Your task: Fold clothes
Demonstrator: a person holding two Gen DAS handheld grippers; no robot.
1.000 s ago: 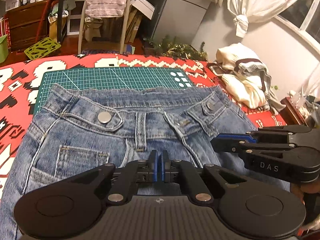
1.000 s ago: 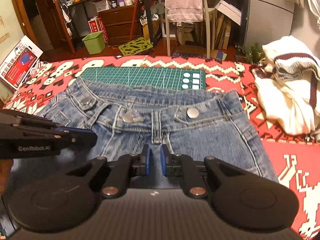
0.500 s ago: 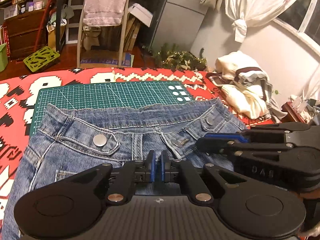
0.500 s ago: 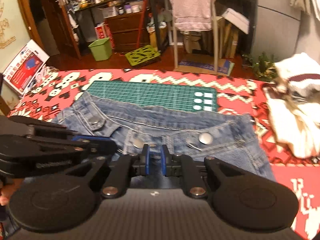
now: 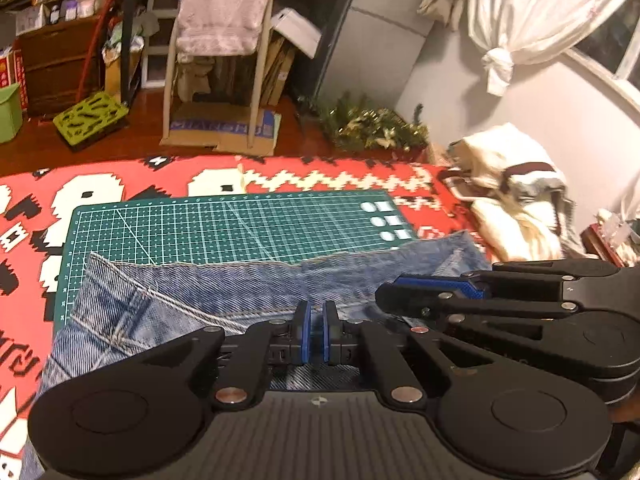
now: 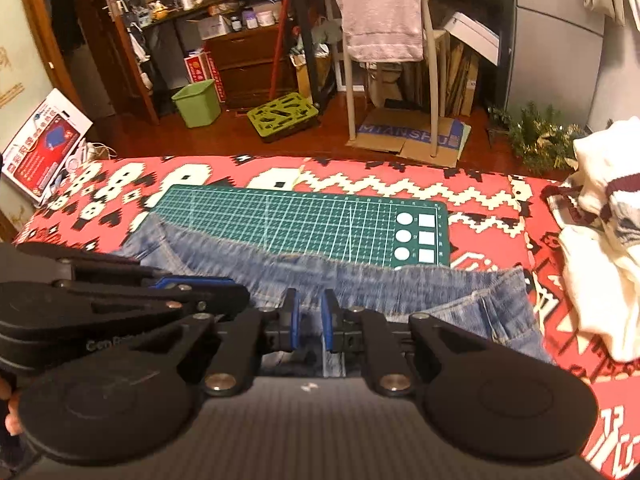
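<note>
The faded blue denim jeans (image 5: pixel 224 300) lie on the tabletop, spread across the near edge of the dark green gridded cutting mat (image 5: pixel 224 224), which rests on a red, white and black patterned cloth (image 6: pixel 344 176). The far half of the mat is bare, and the cloth beyond it runs to the tabletop's far edge with open room.

The left tool (image 5: pixel 316 338) sits low over the denim, its blue-padded jaws drawn close with only a narrow gap; cloth seems to run up between them, though the view is too tight to be sure it is clamped. The right tool (image 6: pixel 307 326) is just beside it on the right, its jaws a little wider apart with denim showing between them; whether it grips I cannot tell. Each tool's black arm crosses the other's view, so the two crowd each other.

At the right edge a heap of cream knitwear with dark red stripes (image 6: pixel 600 240) lies near the jeans' right side. Beyond the tabletop stand a pale chair draped with a pink towel (image 6: pixel 380 12) and a light green plastic bin (image 6: pixel 198 103), whose contents are not visible.
</note>
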